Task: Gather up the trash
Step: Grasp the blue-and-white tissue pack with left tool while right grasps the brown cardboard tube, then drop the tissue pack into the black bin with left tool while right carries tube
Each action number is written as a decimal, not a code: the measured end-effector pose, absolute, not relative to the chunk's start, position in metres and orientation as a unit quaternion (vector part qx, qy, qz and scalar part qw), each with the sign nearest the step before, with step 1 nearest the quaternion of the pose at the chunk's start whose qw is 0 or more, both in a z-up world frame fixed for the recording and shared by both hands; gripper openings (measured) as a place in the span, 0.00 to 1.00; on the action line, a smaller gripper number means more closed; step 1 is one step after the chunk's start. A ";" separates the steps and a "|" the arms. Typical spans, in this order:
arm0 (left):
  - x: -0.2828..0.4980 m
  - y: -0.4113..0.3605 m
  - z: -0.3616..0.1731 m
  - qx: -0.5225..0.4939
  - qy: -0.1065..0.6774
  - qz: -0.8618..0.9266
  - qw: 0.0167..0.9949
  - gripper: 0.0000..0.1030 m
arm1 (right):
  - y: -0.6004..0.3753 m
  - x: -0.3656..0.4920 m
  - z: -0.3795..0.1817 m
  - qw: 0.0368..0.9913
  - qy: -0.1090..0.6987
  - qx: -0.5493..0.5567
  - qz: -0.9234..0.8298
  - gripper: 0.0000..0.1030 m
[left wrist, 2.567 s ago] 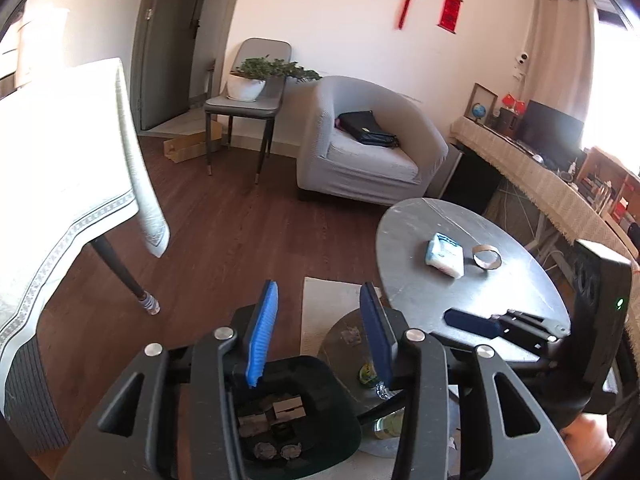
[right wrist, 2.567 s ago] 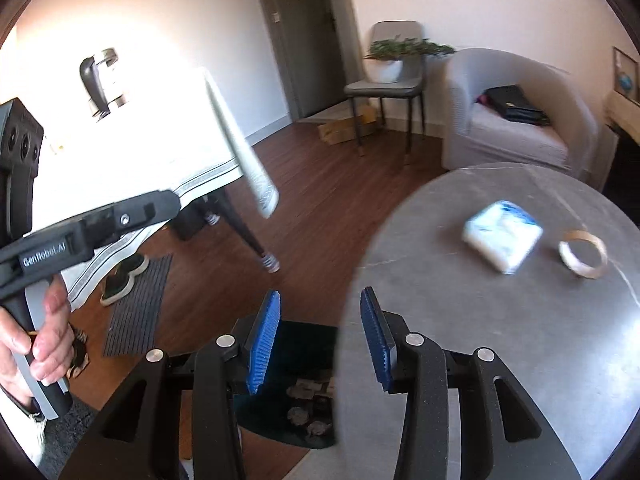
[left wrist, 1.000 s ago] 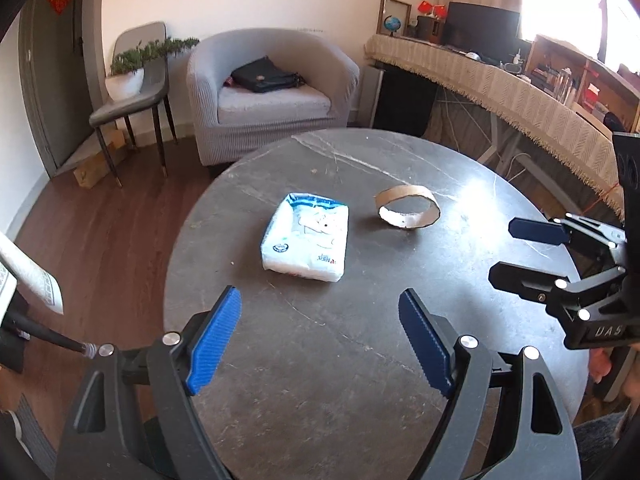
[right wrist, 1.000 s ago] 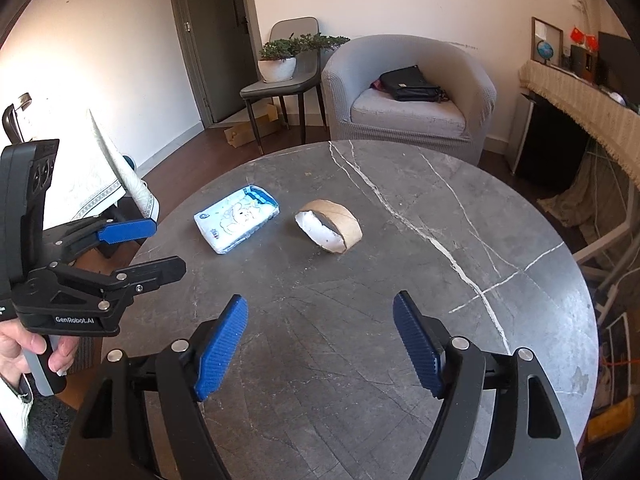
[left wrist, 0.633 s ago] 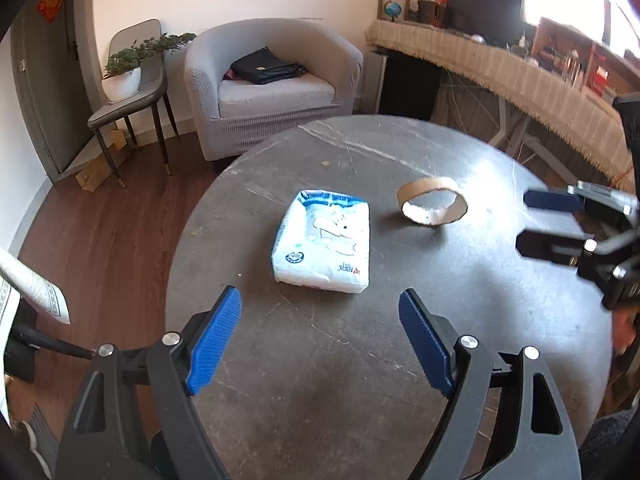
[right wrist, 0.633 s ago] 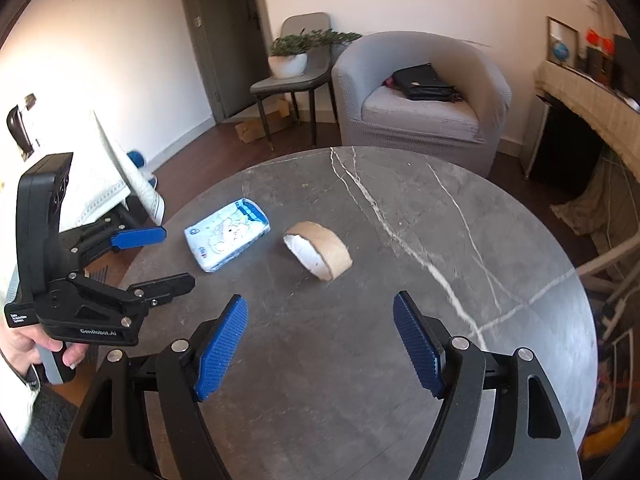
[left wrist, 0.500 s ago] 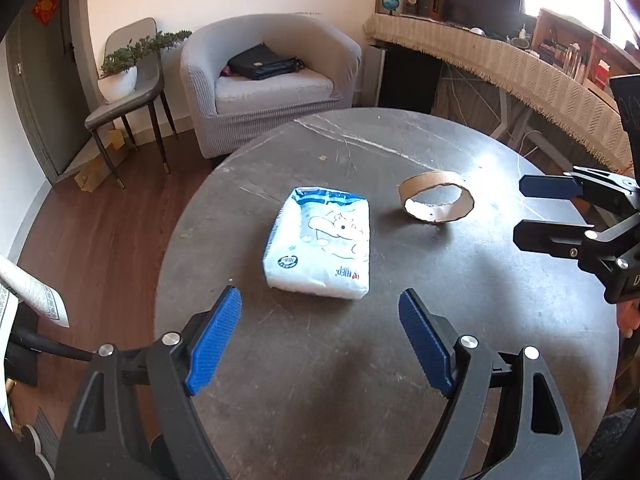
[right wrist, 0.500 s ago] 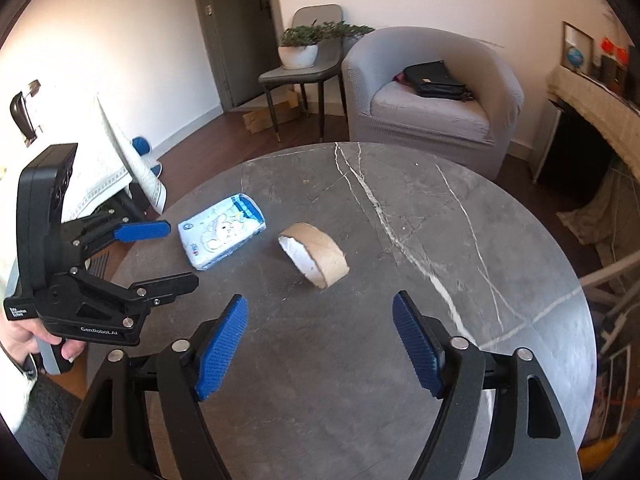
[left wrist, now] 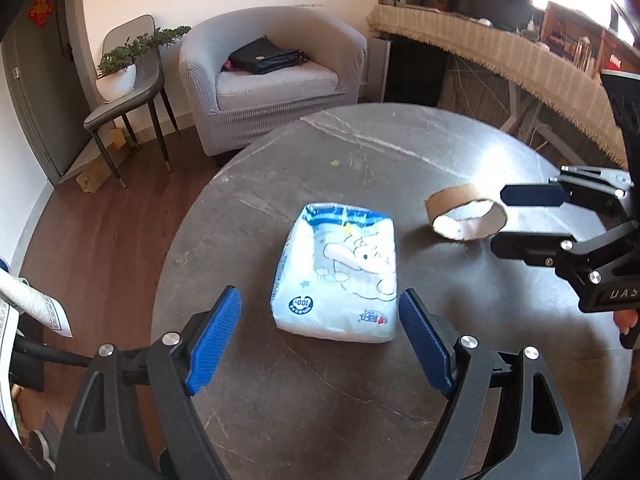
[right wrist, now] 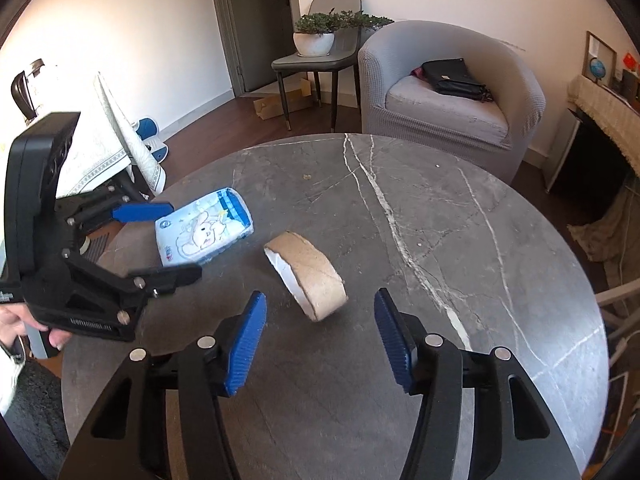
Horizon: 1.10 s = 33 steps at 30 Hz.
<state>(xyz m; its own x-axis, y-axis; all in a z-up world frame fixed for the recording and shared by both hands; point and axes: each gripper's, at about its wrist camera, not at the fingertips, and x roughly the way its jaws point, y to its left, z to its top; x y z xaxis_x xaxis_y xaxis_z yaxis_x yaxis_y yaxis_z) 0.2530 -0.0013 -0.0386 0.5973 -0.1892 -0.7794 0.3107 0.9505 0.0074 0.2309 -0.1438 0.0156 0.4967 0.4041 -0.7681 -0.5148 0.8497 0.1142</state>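
Bare tabletop [right wrist: 460,264] surrounds tissue pack [left wrist: 340,272] and cardboard ring [right wrist: 306,276].

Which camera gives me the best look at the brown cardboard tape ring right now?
The right wrist view: the brown cardboard tape ring lies central, just ahead of the open right gripper. The left wrist view shows the ring smaller, off to the right, beside that gripper's fingers.

Left tongs [left wrist: 320,340] spread wide, blue pads [left wrist: 214,338] far apart, nothing between them, held low and level, pointing forward. Right tongs [right wrist: 320,340] likewise gaping and empty, pads [right wrist: 392,338] apart, tilted downward. Both gripped from behind by bare hands, mostly hidden.
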 end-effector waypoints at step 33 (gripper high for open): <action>0.231 0.020 -0.019 -0.006 0.400 -0.134 0.907 0.53 | -0.158 0.218 0.026 0.871 0.405 -0.006 0.279 0.20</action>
<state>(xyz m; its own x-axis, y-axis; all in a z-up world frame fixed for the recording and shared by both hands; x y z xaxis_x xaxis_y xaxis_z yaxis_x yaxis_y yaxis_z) 0.2306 0.0195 -0.0192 0.6447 -0.2477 -0.7232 0.2384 0.9640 -0.1177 0.2180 -0.1584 0.0260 0.5157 0.4811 -0.7090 -0.4915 0.8439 0.2151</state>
